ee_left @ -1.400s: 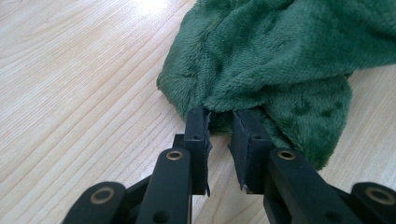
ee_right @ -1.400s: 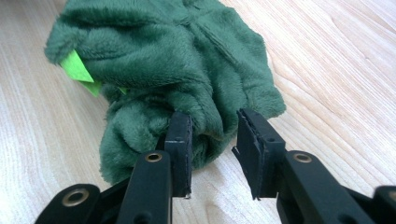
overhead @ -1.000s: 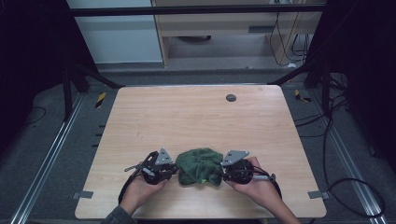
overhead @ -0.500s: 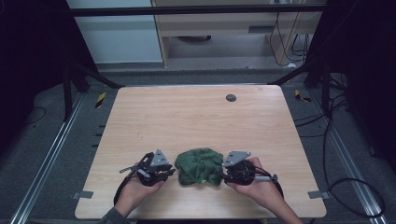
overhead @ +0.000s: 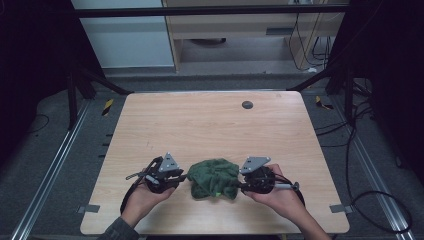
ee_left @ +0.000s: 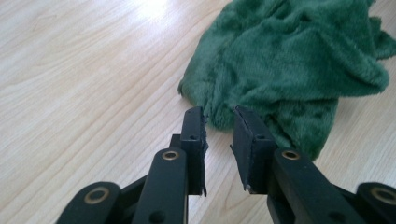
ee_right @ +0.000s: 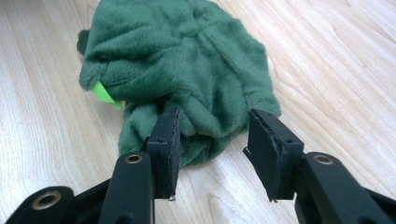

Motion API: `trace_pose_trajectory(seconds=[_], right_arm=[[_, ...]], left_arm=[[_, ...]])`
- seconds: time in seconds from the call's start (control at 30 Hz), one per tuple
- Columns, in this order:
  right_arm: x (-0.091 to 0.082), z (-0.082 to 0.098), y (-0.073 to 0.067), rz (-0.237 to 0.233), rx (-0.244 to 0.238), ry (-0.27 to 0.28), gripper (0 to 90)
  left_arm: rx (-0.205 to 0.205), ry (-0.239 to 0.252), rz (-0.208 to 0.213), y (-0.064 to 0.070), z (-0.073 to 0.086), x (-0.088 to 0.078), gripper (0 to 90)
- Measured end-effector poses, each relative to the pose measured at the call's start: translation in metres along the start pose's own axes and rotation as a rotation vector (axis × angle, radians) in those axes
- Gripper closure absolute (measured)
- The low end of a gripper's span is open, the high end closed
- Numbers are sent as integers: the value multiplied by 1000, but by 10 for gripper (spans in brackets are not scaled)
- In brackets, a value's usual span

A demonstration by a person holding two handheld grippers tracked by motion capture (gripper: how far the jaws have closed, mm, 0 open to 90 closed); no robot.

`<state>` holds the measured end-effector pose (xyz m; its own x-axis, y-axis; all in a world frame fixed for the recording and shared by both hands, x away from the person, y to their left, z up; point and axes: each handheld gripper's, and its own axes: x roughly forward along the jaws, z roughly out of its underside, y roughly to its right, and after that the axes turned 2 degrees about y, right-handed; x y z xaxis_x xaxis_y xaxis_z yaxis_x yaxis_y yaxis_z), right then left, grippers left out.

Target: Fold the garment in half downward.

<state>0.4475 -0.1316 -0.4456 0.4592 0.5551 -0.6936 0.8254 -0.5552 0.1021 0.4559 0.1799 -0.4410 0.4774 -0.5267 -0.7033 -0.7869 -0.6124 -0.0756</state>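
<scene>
Crumpled green plush cloth (overhead: 214,177) (bright tag)

No readable text, brand, number or sign anywhere in these views. Just beyond the right gripper's (ee_right: 212,154) jaws, a bright green tag (ee_right: 103,94) poking out of the green cloth (ee_right: 187,70), blank on the face shown. Nothing printed on the black jaws themselves, nor on the grey plates atop each gripper. Yellow-and-black striped tape (overhead: 107,106) on the floor, without lettering.
</scene>
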Motion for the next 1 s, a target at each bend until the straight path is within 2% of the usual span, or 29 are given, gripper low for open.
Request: trace_pose_trajectory(seconds=[0.17, 0.33, 0.43, 0.53, 0.6, 0.67, 0.9, 1.0], right_arm=[[-1, -2, 7, 10, 10, -1, 494], [-2, -1, 14, 32, 53, 15, 422], [-4, -1, 16, 48, 66, 29, 372], [-6, -1, 19, 63, 81, 30, 331], [-8, -1, 24, 70, 92, 29, 279], [-8, -1, 30, 73, 125, 21, 235], [-11, 2, 44, 108, 163, 61, 113], [-13, 3, 48, 114, 174, 65, 75]], left_arm=[[11, -9, 0, -2, -5, 3, 712], [13, -2, -1, -5, -12, 6, 684], [27, 4, -1, -5, -19, 8, 647], [23, 7, -9, -8, -23, 9, 602], [23, 5, -19, -10, -26, 9, 554], [9, -4, -23, -13, -28, 10, 493], [-22, -8, -61, -19, -32, 6, 240], [-29, 4, -57, -22, -29, 4, 147]])
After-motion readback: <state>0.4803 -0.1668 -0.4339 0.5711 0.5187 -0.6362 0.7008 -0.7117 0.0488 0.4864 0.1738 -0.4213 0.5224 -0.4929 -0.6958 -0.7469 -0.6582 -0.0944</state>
